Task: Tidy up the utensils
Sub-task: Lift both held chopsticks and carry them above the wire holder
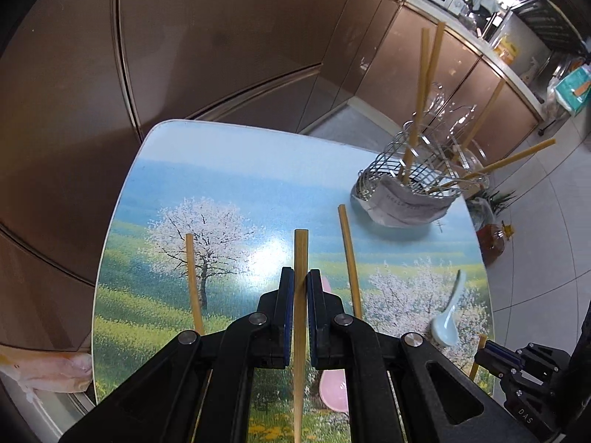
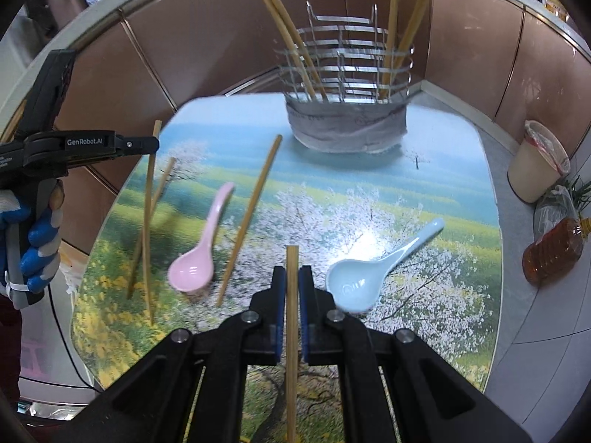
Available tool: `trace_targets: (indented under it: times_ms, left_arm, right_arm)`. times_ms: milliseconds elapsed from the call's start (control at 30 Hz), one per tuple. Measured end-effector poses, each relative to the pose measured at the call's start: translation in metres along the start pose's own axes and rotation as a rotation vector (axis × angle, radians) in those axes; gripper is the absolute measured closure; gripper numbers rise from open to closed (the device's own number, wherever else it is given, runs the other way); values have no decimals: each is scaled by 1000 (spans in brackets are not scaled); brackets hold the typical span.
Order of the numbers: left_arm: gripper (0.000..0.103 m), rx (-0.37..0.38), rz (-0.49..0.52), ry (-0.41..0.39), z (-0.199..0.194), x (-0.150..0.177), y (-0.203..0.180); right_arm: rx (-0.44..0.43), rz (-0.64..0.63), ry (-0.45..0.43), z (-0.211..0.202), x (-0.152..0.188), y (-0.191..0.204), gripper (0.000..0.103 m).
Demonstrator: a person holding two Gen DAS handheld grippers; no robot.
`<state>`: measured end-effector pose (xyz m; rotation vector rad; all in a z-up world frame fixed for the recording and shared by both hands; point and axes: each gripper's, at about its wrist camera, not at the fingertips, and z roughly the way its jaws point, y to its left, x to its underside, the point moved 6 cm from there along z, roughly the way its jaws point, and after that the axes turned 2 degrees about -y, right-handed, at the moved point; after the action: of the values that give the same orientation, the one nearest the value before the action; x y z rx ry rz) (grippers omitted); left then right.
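Note:
My left gripper (image 1: 300,273) is shut on a bamboo chopstick (image 1: 301,247) and holds it above the table. In the right wrist view it shows at the left (image 2: 155,144), its chopstick (image 2: 147,221) hanging down. My right gripper (image 2: 291,269) is shut on another chopstick (image 2: 291,369). Two loose chopsticks (image 2: 251,214) (image 2: 155,214) lie on the table, with a pink spoon (image 2: 201,254) between them and a pale blue spoon (image 2: 369,273) to the right. A wire utensil holder (image 2: 347,74) at the far end holds several chopsticks.
The table (image 2: 461,192) has a printed landscape top and rounded edges. Brown cabinets stand behind it. On the floor to the right are a lined bin (image 2: 535,162) and an oil bottle (image 2: 554,254). A gloved hand (image 2: 37,236) grips the left tool.

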<state>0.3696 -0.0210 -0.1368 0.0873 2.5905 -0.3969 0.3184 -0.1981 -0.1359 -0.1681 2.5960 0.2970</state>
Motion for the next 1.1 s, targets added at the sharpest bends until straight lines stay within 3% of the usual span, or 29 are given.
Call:
trace_targets:
  times_ms: [767, 1100]
  left_arm:
    - [97, 43, 52, -229, -147, 20, -38]
    - [97, 87, 74, -300, -180, -3, -66]
  right_arm:
    - [-23, -70, -270, -127, 1, 65, 97]
    - [-8, -89, -362, -165, -39, 69, 97]
